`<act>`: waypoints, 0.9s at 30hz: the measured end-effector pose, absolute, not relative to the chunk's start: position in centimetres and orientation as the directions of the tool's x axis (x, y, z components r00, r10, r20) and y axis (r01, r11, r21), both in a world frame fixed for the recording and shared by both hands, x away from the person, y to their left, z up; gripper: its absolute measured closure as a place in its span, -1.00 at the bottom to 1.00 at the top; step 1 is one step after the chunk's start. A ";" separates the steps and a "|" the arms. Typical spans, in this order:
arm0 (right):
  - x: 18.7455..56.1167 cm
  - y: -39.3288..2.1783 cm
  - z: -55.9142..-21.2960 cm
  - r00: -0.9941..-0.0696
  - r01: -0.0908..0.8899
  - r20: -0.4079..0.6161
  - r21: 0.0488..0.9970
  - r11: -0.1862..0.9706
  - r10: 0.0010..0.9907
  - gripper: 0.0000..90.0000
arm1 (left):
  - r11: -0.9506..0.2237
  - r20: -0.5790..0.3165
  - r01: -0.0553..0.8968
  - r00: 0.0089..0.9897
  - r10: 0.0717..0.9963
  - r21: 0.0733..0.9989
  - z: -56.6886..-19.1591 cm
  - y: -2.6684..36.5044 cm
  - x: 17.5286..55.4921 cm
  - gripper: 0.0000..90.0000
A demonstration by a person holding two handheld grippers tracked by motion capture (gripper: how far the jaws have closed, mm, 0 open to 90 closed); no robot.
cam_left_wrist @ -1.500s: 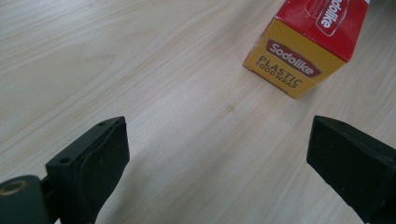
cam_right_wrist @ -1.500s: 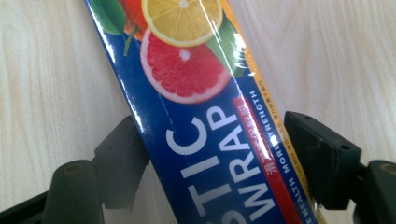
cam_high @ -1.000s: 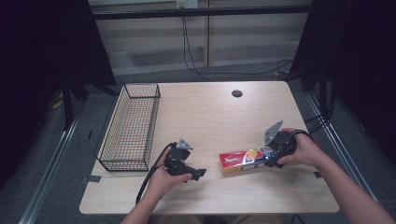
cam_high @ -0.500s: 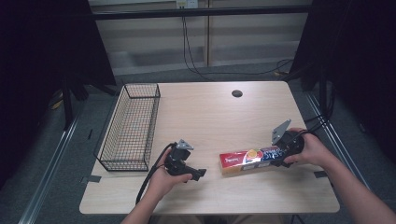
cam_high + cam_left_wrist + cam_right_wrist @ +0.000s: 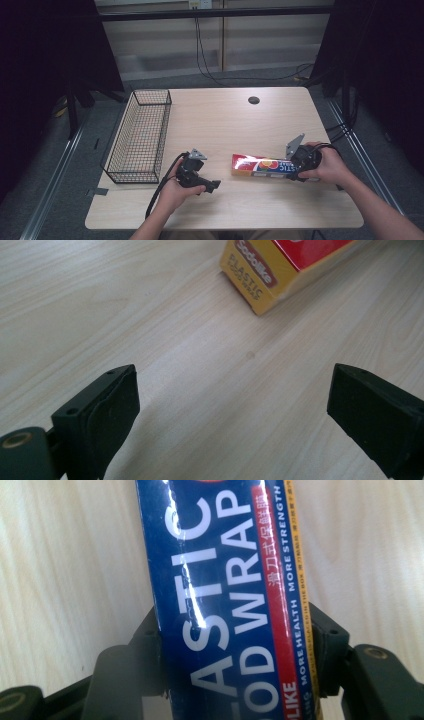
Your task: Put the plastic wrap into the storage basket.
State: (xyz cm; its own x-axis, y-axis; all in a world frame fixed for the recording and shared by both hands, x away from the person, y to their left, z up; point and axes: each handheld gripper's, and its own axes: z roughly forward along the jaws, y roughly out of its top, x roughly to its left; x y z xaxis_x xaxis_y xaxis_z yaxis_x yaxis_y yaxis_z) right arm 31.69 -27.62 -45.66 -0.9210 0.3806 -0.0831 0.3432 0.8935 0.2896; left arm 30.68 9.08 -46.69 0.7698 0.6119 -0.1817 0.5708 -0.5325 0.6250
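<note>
A long plastic wrap box (image 5: 257, 166), red, blue and yellow, lies flat on the table near the front. My right gripper (image 5: 296, 168) is at the box's right end. Its jaws have just been closing, and in the right gripper view both press against the sides of the box (image 5: 225, 590), so the right gripper (image 5: 235, 650) is shut on it. My left gripper (image 5: 212, 186) rests on the table to the left of the box and points at it. Its jaws stand wide apart with bare wood between them (image 5: 235, 410), and the box's yellow end (image 5: 260, 280) lies just ahead.
A black wire basket (image 5: 140, 135) stands along the table's left side. A dark round cable hole (image 5: 253, 100) sits near the far edge. Cables trail from both grippers toward the front edge.
The right hand has shifted slightly at the box's right end. The left hand and the box have stayed where they were.
</note>
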 end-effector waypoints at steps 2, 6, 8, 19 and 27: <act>31.9 -27.4 -45.2 -0.916 0.363 -0.054 0.314 0.877 0.398 -0.04 | -0.528 -0.185 0.565 0.774 0.605 0.634 -46.5 9.2 30.8 -0.85; 32.0 -27.0 -44.3 -0.890 0.417 -0.024 0.359 0.835 0.455 -0.03 | -0.521 -0.183 0.566 0.770 0.612 0.639 -46.3 9.3 30.8 -0.85; 32.0 -26.9 -43.9 -0.890 0.414 -0.028 0.368 0.833 0.455 -0.03 | -0.520 -0.177 0.561 0.771 0.612 0.644 -46.1 9.3 30.8 -0.85; 31.6 -26.1 -41.9 -0.896 0.395 -0.038 0.386 0.833 0.442 -0.03 | -0.504 -0.181 0.529 0.791 0.585 0.682 -43.5 9.4 31.3 -0.92; 31.3 -25.2 -41.5 -0.910 0.374 -0.029 0.371 0.850 0.413 -0.03 | -0.513 -0.184 0.493 0.822 0.539 0.703 -39.7 9.1 32.3 -1.00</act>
State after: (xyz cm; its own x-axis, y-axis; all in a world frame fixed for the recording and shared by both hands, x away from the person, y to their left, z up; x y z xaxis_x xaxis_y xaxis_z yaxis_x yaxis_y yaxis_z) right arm 31.26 -25.23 -41.50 -0.9102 0.4132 -0.0288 0.3742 0.8501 0.3707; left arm 32.25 9.05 -39.69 0.8222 0.5385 -0.1844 0.4935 -0.5128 0.7025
